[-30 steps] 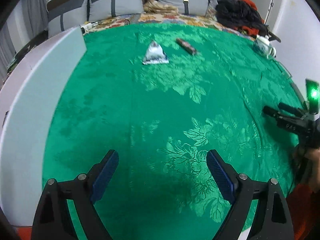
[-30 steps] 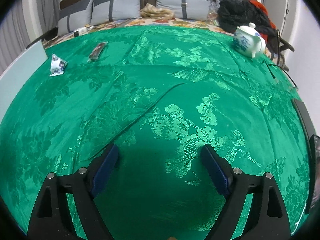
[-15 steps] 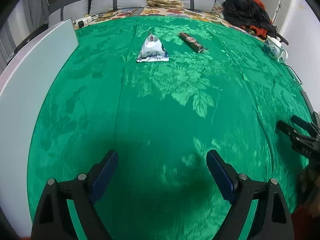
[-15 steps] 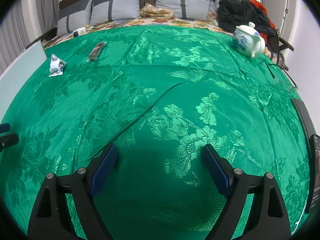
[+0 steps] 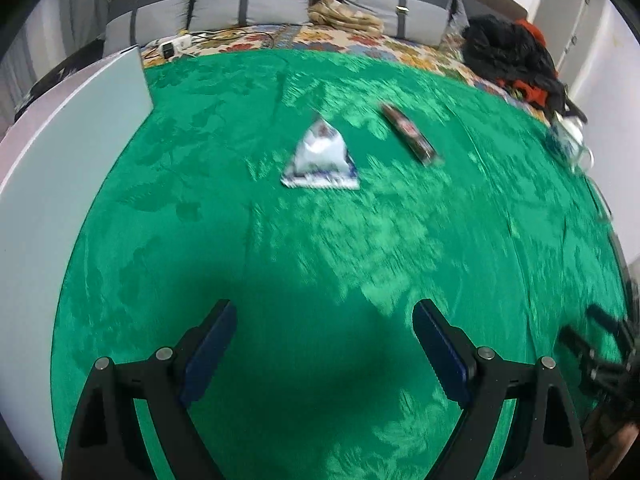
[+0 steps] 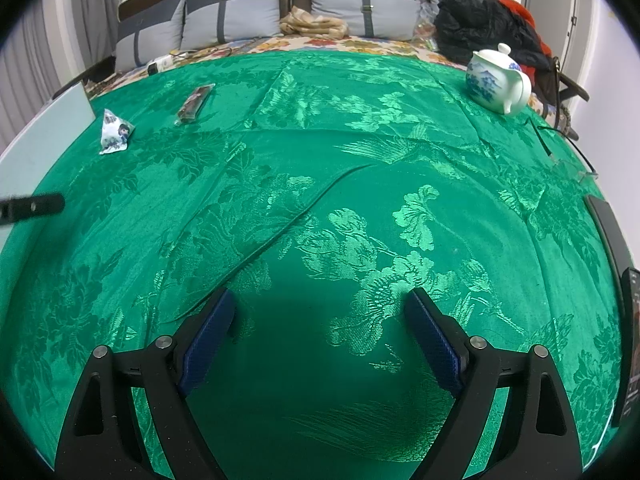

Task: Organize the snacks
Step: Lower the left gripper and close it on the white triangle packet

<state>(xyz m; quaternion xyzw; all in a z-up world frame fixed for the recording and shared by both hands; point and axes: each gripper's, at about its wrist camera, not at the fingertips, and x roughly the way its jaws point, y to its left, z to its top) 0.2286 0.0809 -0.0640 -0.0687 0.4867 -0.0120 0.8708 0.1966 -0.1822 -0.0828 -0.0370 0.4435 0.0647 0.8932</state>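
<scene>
A white triangular snack packet lies on the green cloth, straight ahead of my left gripper, which is open and empty above the cloth. A dark snack bar lies to the packet's right. In the right wrist view the packet and the bar lie far to the left. My right gripper is open and empty over the cloth. It shows at the left view's right edge; a left finger tip shows in the right view.
A pale grey-white box stands along the left of the cloth. A white and blue teapot sits far right. Dark flat devices lie at the right edge. Pillows and clothes lie behind.
My left gripper has moved forward toward the white packet, which now looks larger and nearer. The right gripper has stayed nearly still. Both stay open.
</scene>
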